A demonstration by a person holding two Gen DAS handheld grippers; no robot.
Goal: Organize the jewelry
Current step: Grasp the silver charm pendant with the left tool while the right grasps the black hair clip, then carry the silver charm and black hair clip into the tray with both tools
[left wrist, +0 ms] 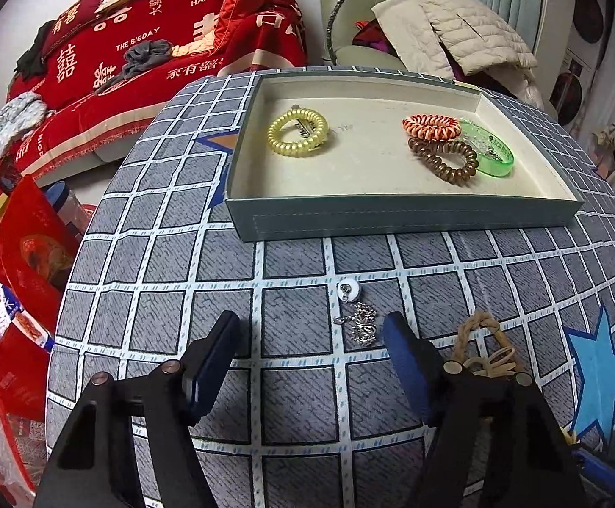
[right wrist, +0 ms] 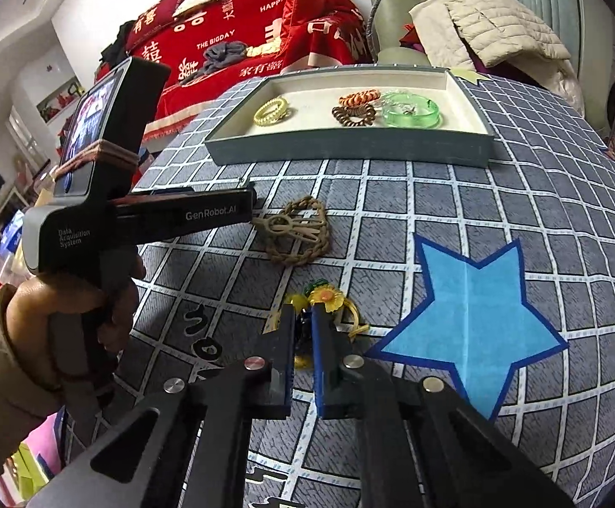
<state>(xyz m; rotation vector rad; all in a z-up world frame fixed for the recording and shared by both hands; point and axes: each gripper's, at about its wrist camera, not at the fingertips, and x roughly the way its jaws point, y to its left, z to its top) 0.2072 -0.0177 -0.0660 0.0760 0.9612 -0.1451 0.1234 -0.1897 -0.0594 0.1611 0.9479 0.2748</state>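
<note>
A grey tray (left wrist: 405, 216) (right wrist: 350, 148) sits at the table's far side. It holds a yellow coil band (left wrist: 297, 132), an orange coil band (left wrist: 431, 124), a brown coil band (left wrist: 445, 161) and a green bangle (left wrist: 494, 154). My left gripper (left wrist: 311, 330) is open, just short of a silver chain with a white bead (left wrist: 356, 313). A braided tan cord (left wrist: 483, 345) (right wrist: 299, 230) lies to its right. My right gripper (right wrist: 303, 317) is shut on a yellow flower hair piece (right wrist: 326, 298) at table level.
The round table has a grey grid cloth (left wrist: 299, 402) with a blue star (right wrist: 472, 305). A red-covered sofa (left wrist: 159, 42) and a chair with a beige jacket (left wrist: 455, 29) stand behind it. Red bags (left wrist: 28, 262) sit off the left edge.
</note>
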